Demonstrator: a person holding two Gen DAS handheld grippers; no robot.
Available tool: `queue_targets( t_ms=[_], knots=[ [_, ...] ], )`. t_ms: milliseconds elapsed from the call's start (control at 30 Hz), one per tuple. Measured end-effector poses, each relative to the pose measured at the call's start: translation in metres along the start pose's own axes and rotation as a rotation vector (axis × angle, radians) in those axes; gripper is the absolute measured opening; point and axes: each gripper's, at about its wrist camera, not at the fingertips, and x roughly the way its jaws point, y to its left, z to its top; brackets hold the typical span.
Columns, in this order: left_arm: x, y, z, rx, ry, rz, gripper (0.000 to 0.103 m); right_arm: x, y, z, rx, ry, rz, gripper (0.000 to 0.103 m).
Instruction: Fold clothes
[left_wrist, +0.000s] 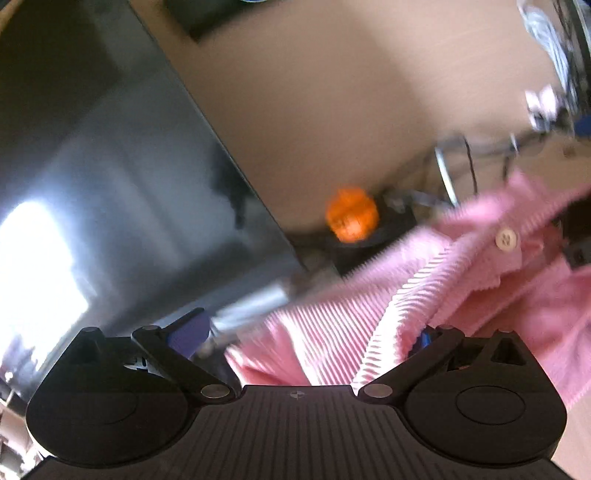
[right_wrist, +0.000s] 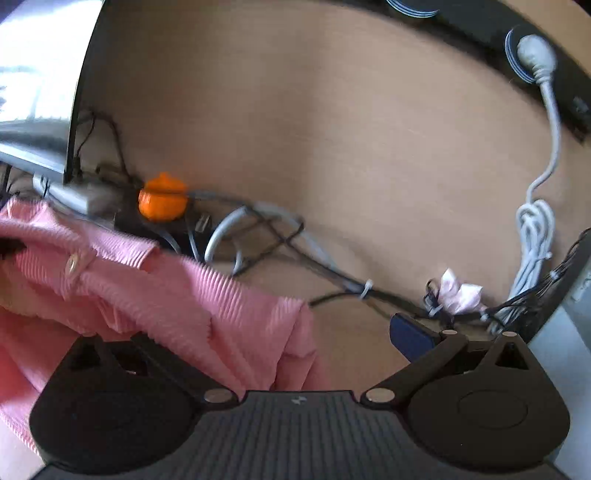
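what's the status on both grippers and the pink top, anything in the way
Both grippers look open, pink ribbed top draped between the left's fingers and over the right's left finger. Top bunched, unfolded, button showing. Cables and orange ball close behind.

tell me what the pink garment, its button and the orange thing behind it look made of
Pink garment: soft ribbed knit, matte, with fine parallel ridges; fibre unclear. Button: pale, smooth, slightly glossy with small holes, probably plastic. Orange pumpkin-shaped object: looks like hard glossy plastic, though blur leaves that open.
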Motion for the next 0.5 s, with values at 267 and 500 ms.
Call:
queue_targets(
  t_ms=[267, 500],
  knots=[
    [0.012, -0.022, -0.005, 0.093, 0.017, 0.05, 0.103, -0.001, 0.007, -0.008, -0.063, -0.022, -0.024, 0.103],
    [0.0, -0.018, -0.01, 0.087, -0.044, 0.088, 0.103, -0.024, -0.001, -0.002, -0.098, -0.086, -0.065, 0.103]
  ],
)
